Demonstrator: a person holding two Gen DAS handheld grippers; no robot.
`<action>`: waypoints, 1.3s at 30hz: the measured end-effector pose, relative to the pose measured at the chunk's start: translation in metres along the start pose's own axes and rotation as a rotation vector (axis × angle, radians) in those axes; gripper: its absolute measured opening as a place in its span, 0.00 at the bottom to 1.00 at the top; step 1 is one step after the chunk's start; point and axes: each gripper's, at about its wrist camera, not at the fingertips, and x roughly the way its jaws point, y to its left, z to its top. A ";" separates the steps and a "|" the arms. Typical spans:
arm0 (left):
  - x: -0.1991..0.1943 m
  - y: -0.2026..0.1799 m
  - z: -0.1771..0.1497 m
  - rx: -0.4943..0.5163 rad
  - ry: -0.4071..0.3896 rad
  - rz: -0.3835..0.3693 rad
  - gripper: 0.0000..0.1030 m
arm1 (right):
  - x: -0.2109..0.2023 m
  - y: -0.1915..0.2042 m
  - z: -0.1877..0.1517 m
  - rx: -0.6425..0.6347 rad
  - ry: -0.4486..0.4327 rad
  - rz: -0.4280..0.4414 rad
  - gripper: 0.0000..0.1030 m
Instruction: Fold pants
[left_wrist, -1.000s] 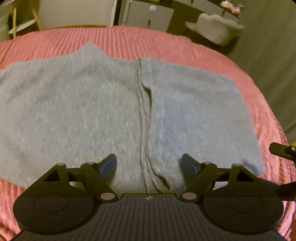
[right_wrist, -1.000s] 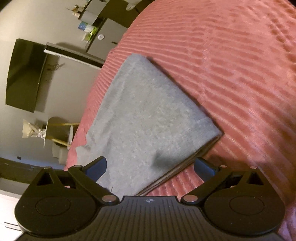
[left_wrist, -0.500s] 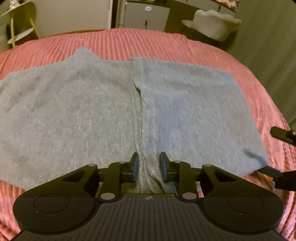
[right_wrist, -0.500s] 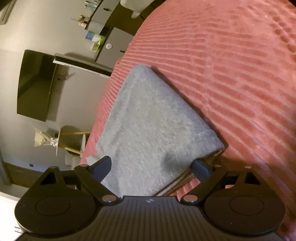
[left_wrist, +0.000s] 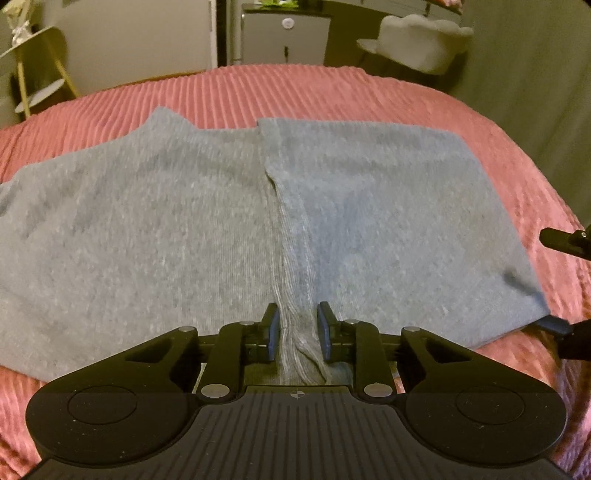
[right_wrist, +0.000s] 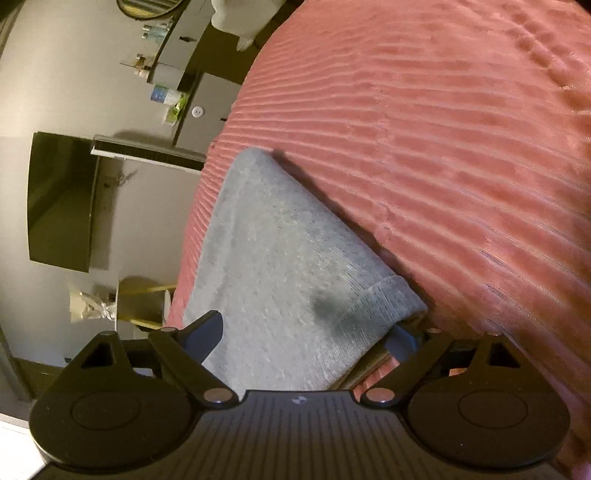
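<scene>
My left gripper (left_wrist: 297, 330), low in the centre of its frame, is clamped on the ribbed band (left_wrist: 295, 295) of the grey pants (left_wrist: 166, 229); its jaws have just been closing onto that bunched cloth. My right gripper (right_wrist: 308, 334), at the bottom of its own view, stands wide apart at the folded corner (right_wrist: 391, 299) of the pants, one finger lying on the top layer, the other tucked beneath the edge, nothing pinched yet. The pants lie flat across the pink ribbed bedspread (left_wrist: 295, 92), filling the middle of the left view, apparently already doubled once, since layered edges show at the corner. By my judgement, the task stands partway: a further fold is left, and the right grip comes first. No container shows in either view.
</scene>
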 end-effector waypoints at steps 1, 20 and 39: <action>0.000 -0.001 0.000 0.006 -0.002 0.004 0.25 | 0.002 0.004 -0.002 -0.034 0.006 -0.015 0.90; -0.021 0.057 0.008 -0.016 -0.074 0.163 0.63 | -0.003 0.030 0.006 -0.173 0.063 -0.036 0.96; 0.042 0.066 0.059 -0.231 -0.028 -0.217 0.63 | 0.023 0.086 -0.013 -0.180 0.109 0.034 0.96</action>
